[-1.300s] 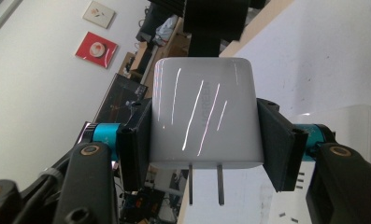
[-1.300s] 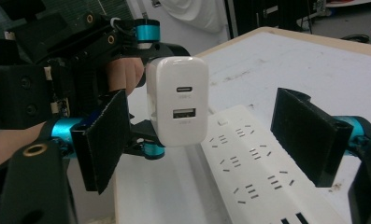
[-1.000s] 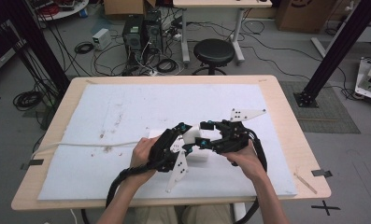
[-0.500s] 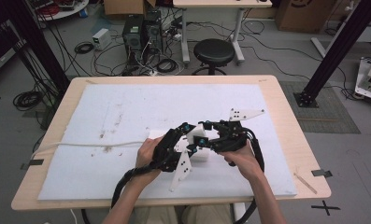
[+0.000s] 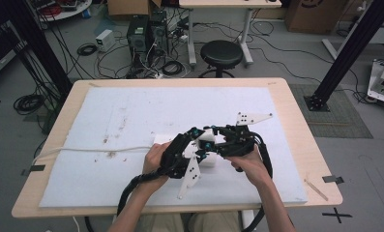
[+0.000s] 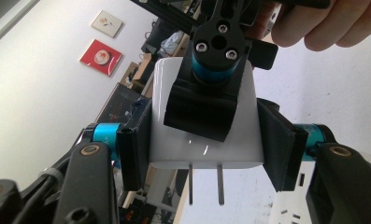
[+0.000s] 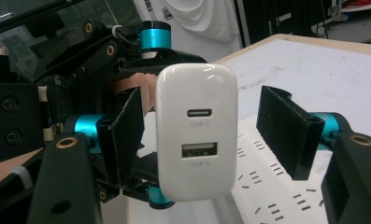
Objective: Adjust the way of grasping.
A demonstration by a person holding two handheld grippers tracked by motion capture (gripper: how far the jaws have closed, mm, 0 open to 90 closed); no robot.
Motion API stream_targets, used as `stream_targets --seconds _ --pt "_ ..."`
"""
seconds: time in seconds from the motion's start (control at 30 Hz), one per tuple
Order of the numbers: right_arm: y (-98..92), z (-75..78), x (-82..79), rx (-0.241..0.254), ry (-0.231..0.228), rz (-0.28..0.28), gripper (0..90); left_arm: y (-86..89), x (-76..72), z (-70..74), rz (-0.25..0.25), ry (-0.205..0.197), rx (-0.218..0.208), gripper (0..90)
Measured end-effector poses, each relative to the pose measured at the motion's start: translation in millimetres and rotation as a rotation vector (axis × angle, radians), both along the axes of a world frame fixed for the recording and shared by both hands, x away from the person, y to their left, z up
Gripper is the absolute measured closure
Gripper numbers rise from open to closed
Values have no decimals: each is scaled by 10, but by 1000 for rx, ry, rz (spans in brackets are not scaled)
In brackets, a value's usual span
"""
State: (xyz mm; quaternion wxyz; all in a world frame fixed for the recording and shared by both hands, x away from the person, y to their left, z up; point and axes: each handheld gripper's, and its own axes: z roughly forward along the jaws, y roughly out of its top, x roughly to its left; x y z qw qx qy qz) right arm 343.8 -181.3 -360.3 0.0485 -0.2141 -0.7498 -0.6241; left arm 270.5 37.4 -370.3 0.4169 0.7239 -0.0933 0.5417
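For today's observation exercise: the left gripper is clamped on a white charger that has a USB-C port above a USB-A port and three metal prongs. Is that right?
Not quite: the white charger has two metal prongs, not three, as the left gripper view shows. The rest stands: the left gripper is clamped on its sides, and the right gripper view shows the USB-C port above the USB-A port.

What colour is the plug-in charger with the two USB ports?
Glossy white rectangular plastic charger, clearest in the right gripper view.
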Motion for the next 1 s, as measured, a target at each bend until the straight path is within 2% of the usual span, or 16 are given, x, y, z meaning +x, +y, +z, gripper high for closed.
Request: stream_targets --seconds 0.67,1.0 --pt "4 -15 -3 4 6 4 403 -12 -2 3 -1 -8 -6 424" --pt "-1 -33 -2 30 -1 13 456 -18 -3 -1 -3 -2 -15 424"
